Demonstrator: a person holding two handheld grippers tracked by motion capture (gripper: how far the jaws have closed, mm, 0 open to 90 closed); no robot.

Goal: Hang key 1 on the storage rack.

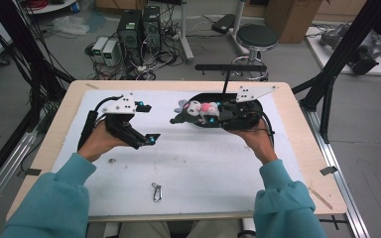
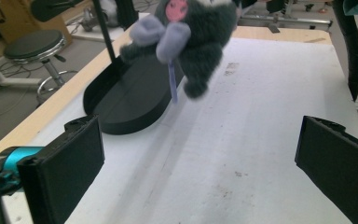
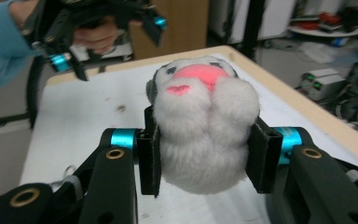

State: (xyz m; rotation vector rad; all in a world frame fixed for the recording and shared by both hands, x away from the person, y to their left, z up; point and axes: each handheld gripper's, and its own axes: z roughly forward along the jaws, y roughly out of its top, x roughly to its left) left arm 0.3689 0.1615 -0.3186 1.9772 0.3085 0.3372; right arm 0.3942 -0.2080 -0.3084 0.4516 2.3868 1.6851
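Note:
A plush toy (image 1: 197, 110) with a white fluffy body, dark grey parts and pink marks hangs above the white mat, just in front of a black oval tray (image 1: 209, 96). My right gripper (image 1: 206, 114) is shut on it; in the right gripper view both pads press into the toy's white body (image 3: 203, 135). My left gripper (image 1: 148, 123) is to the left of the toy, apart from it, jaws wide open and holding nothing. The left gripper view looks between its open pads (image 2: 200, 168) at the toy (image 2: 191, 32) and the tray (image 2: 130, 100).
A white mat (image 1: 193, 163) covers most of the wooden table (image 1: 307, 163). A small metal carabiner (image 1: 157, 192) lies near the front edge. A thin black rod (image 1: 224, 79) stands up from the tray. A stool (image 1: 257, 37) and computer cases stand beyond the table.

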